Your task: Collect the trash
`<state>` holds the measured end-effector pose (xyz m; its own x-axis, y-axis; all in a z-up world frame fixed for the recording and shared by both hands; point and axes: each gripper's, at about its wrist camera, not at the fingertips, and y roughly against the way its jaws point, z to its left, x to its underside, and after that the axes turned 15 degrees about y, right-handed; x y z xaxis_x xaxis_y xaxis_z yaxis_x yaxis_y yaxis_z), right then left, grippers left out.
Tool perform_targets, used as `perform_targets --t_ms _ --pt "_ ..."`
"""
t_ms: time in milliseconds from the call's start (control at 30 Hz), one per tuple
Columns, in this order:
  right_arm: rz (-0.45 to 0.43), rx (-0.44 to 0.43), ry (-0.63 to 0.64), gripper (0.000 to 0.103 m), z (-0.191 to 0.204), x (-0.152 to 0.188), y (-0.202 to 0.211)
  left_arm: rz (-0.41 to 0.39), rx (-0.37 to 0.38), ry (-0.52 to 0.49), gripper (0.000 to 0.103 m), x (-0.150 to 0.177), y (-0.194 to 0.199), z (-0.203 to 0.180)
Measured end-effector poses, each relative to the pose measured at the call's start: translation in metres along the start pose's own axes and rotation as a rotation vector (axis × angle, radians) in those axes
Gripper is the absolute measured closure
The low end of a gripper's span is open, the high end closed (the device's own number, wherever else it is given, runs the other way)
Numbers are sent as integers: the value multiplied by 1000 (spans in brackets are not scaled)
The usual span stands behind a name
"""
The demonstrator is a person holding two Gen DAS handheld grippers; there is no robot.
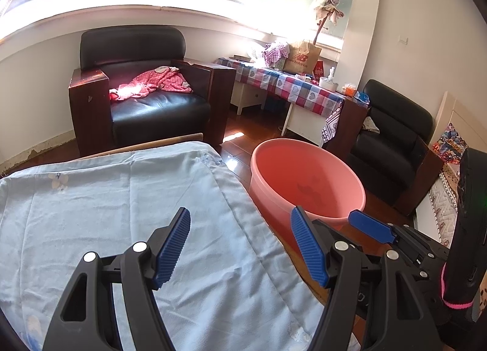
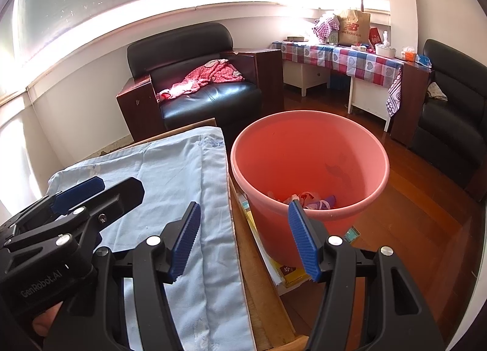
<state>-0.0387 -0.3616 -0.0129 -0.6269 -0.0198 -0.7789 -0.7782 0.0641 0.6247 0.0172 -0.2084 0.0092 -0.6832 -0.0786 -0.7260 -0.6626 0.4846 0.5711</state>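
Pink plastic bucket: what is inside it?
Inside the pink plastic bucket, crumpled wrappers and a purple scrap lie at the bottom; the near rim hides the rest.

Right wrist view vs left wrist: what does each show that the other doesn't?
Right wrist only: crumpled trash at the bottom of the pink bucket, and flat packets under the bucket.

Left wrist only: a patterned panel leaning at the right wall; here the bucket interior shows no trash.

Both: blue cloth, black armchair with pink garment, checkered table, and both tongs, left tongs and right tongs, open and empty.
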Motion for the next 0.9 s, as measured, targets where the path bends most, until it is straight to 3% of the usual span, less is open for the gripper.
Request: perform_targets --t_ms 700,900 --pt "1 -6 15 43 8 2 -2 7 -6 8 35 2 -2 4" --pt "-10 -16 31 43 13 -2 0 -23 -15 18 35 1 4 11"
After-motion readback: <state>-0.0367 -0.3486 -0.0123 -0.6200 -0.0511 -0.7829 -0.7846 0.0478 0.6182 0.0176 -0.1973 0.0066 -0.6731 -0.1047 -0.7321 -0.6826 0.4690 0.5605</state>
